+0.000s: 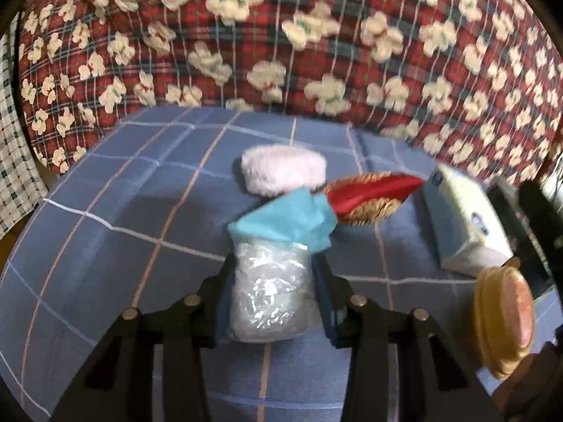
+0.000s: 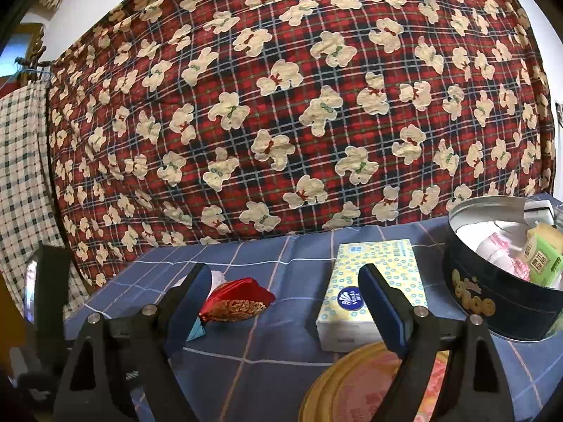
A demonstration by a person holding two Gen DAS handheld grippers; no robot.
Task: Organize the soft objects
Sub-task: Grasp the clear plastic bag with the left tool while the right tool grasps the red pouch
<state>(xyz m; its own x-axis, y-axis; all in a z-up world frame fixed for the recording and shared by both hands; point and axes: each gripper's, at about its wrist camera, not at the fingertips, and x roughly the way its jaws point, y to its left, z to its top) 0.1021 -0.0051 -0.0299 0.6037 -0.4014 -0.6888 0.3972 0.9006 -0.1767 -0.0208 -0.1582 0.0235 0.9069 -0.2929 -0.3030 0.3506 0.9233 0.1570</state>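
Now my left claw (image 1: 271, 292) has its pads against both sides of the clear plastic packet (image 1: 269, 292), which lies on the blue checked cloth (image 1: 105, 211) with its long axis running straight away from me, in line with the fingers. A teal cloth (image 1: 285, 223) overlaps its far end. My right claw (image 2: 285, 302) stands wide apart, holding nothing, nearer the tissue pack (image 2: 369, 281) and the round tin (image 2: 499, 281), likely the packet's destination.

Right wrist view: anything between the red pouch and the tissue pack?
Nothing: in the right wrist view only bare blue checked sheet lies between the red pouch and the tissue pack. The open right tongs frame that stretch.
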